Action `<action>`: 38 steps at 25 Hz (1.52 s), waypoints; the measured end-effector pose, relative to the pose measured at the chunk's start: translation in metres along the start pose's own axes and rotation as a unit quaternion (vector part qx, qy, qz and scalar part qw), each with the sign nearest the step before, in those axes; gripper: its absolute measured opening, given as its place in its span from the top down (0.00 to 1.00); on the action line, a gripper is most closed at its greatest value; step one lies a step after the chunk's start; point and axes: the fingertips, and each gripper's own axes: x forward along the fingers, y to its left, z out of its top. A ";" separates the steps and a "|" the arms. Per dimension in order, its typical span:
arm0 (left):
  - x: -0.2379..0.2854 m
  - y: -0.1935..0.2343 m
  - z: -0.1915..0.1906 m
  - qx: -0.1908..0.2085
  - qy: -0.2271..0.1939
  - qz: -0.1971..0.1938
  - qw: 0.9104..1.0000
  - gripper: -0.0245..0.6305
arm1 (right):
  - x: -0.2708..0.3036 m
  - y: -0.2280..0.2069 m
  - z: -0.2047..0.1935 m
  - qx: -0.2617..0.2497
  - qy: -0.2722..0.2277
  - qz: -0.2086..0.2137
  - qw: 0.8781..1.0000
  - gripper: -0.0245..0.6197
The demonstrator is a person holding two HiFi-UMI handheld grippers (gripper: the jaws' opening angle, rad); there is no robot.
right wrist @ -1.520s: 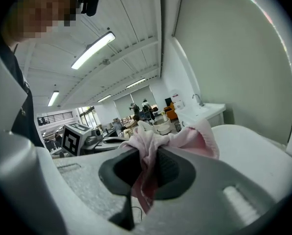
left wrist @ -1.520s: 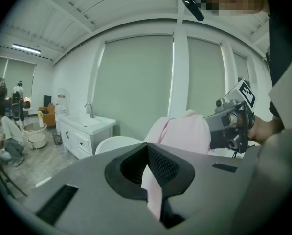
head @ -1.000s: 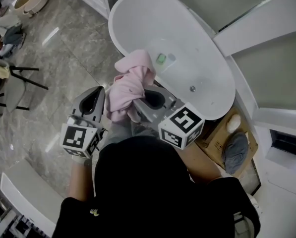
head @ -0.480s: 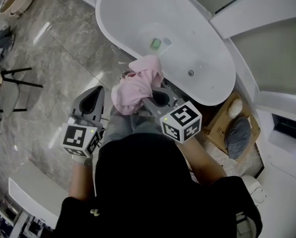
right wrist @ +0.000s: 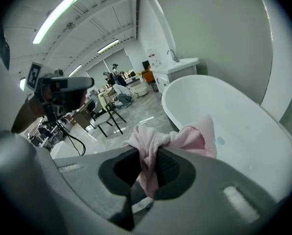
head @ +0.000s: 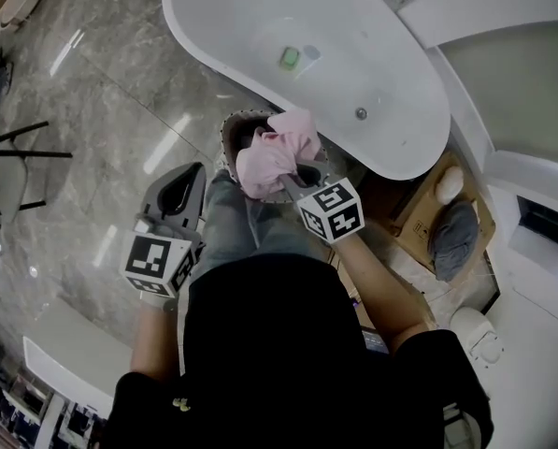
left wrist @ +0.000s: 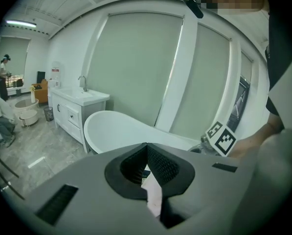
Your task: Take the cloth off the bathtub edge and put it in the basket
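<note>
The pink cloth (head: 277, 151) hangs bunched from my right gripper (head: 293, 180), which is shut on it. It sits directly over the round basket (head: 229, 131) on the floor beside the white bathtub (head: 400, 148); I cannot tell whether it touches the basket. In the right gripper view the cloth (right wrist: 187, 137) is pinched between the pads of that right gripper (right wrist: 146, 154), with the bathtub (right wrist: 248, 131) behind. My left gripper (head: 191, 174) hovers over the floor left of the basket. The left gripper view shows this left gripper (left wrist: 146, 148) shut on nothing.
A green object (head: 289, 58) and the drain (head: 361, 113) lie inside the tub. To the right stands a cardboard box (head: 411, 251) holding a grey cloth (head: 452, 238). A black-legged chair (head: 17, 157) is at the left, and a white vanity (left wrist: 73, 107) stands beyond the tub.
My right gripper has carried the pink cloth away from the tub edge and down over the basket, which has come into sight. The left gripper has hardly moved.
</note>
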 end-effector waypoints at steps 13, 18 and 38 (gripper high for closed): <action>0.040 0.006 -0.083 -0.027 0.075 -0.033 0.996 0.96 | 0.135 -0.071 -0.138 0.042 0.141 -0.019 0.989 0.89; 0.051 0.017 -0.105 -0.038 0.099 -0.036 0.994 0.96 | 0.182 -0.090 -0.183 0.056 0.194 -0.024 0.979 0.89; 0.094 0.078 -0.168 -0.060 0.191 -0.069 0.977 0.96 | 0.309 -0.140 -0.300 0.160 0.340 -0.041 0.926 0.86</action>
